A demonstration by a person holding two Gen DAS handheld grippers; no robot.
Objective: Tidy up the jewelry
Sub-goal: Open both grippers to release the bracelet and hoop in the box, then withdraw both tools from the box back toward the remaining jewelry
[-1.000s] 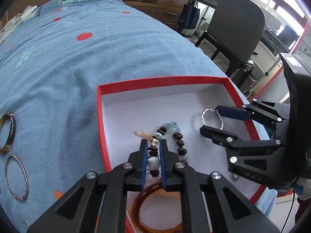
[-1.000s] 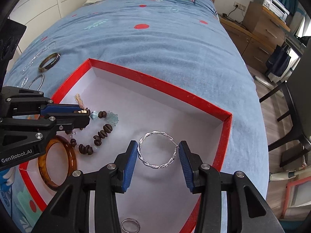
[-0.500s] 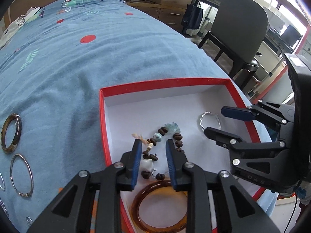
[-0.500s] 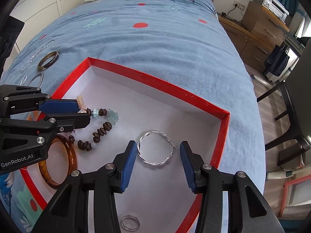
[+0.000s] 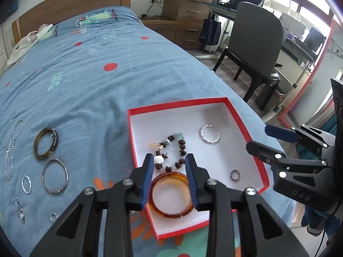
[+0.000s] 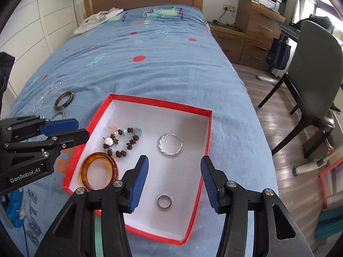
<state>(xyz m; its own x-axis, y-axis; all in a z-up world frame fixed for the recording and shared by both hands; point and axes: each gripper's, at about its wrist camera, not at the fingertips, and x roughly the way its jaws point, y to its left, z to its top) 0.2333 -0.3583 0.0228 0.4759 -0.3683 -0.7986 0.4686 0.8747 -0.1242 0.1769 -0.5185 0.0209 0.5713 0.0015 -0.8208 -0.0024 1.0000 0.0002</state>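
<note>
Blue bedspread (image 5: pixel 90 90), red box (image 5: pixel 137 137) long axis running away

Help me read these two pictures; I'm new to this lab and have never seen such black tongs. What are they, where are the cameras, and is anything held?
They are two hand-held grippers, one in each of a person's hands, no robot arm. Each carries a wide-angle camera looking along its jaws, so each picture shows its own gripper below and the other at the side.

The left gripper and the right gripper both hang open over a red box on a blue bedspread; their jaws have just been opening and nothing is held.

In the box lie a beaded bracelet, an amber bangle, a twisted silver hoop and a small ring. More bangles and chains lie outside on the bedspread.
</note>
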